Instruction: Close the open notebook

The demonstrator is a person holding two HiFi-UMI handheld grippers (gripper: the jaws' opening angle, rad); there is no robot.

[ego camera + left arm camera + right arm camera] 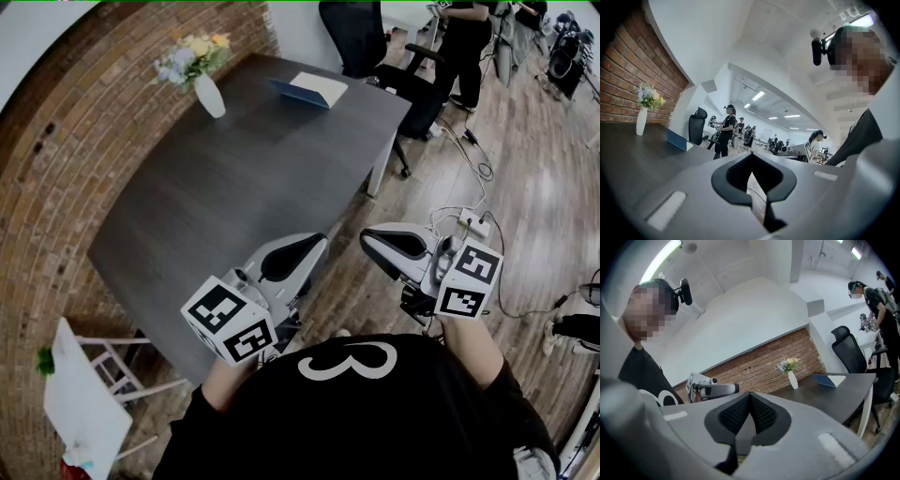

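Note:
The open notebook [309, 90] lies at the far end of the dark table [225, 187], its blue cover raised at the left and white pages showing. It is small in the left gripper view [677, 139] and in the right gripper view [828, 379]. Both grippers hang close to my body, off the table's near corner and far from the notebook. My left gripper [314, 246] is shut with nothing in it, its jaws meeting at the tip [752, 157]. My right gripper [375, 239] is also shut and empty [750, 394], pointing toward the left one.
A white vase of flowers [208, 94] stands left of the notebook by the brick wall [84, 131]. A black office chair [375, 47] and a standing person [464, 47] are beyond the table. Cables and a power strip [473, 225] lie on the wood floor. A white stand [80, 403] is at lower left.

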